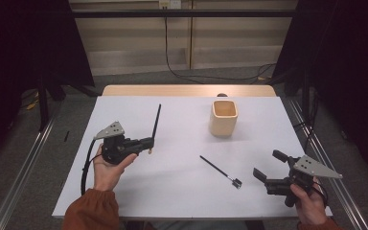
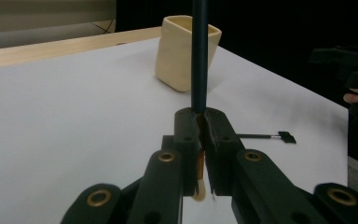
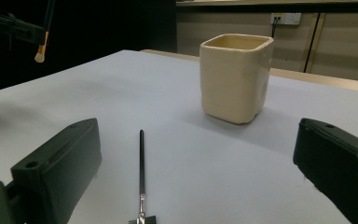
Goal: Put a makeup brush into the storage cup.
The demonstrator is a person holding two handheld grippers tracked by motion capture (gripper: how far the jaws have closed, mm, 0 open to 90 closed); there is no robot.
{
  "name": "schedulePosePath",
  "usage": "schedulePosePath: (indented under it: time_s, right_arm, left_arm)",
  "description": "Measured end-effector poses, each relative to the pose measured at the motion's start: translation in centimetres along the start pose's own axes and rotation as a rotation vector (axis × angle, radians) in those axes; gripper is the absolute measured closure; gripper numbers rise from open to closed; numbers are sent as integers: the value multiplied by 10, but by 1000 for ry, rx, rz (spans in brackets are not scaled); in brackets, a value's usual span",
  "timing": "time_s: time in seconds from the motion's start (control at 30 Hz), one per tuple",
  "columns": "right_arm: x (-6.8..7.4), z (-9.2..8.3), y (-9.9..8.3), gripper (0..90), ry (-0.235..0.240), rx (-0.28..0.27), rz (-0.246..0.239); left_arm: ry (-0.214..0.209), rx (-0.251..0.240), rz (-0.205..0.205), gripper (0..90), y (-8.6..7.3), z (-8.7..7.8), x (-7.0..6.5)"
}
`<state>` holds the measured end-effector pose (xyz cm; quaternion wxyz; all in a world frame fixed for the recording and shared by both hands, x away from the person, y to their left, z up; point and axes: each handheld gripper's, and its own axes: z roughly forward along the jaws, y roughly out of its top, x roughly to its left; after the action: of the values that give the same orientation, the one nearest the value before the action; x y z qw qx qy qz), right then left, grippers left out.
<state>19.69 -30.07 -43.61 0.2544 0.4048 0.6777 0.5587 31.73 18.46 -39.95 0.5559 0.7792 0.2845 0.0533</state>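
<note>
The white table [image 1: 172, 182] carries a cream square cup [image 1: 224, 117], which stands upright toward one o'clock from the table's middle. The left tool [image 1: 148, 142], held in the person's left hand [image 1: 108, 167] near nine o'clock, has its jaws closed tight on a long dark brush [image 1: 156, 120]. In the left gripper view the handle [image 2: 199, 56] rises straight up out of the closed jaws, and the pale bristle end [image 2: 199, 191] hangs below them, clear of the table. The right tool [image 1: 263, 165] sits near four o'clock in the right hand [image 1: 309, 203], its jaws spread wide with nothing between them. A second, thinner brush [image 1: 219, 170] lies flat on the table near five o'clock, just beside the right tool's jaws, its small flat black head [image 1: 237, 182] pointing toward the person.
</note>
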Motion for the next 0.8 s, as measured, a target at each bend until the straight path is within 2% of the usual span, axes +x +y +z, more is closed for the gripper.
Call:
schedulePosePath:
  time_s: [0.4, 0.67, 0.8]
  right_arm:
    - [0, 0, 0, 3, 6, -7, -3]
    - [-1, 0, 0, 3, 6, -7, -4]
    - [0, 0, 0, 8, 8, -7, -6]
  left_arm:
    - [-72, 15, 59, 845, 9, 16, -22]
    - [-146, 56, 74, 846, 15, 31, -35]
    - [-183, 83, 61, 845, 18, 36, -38]
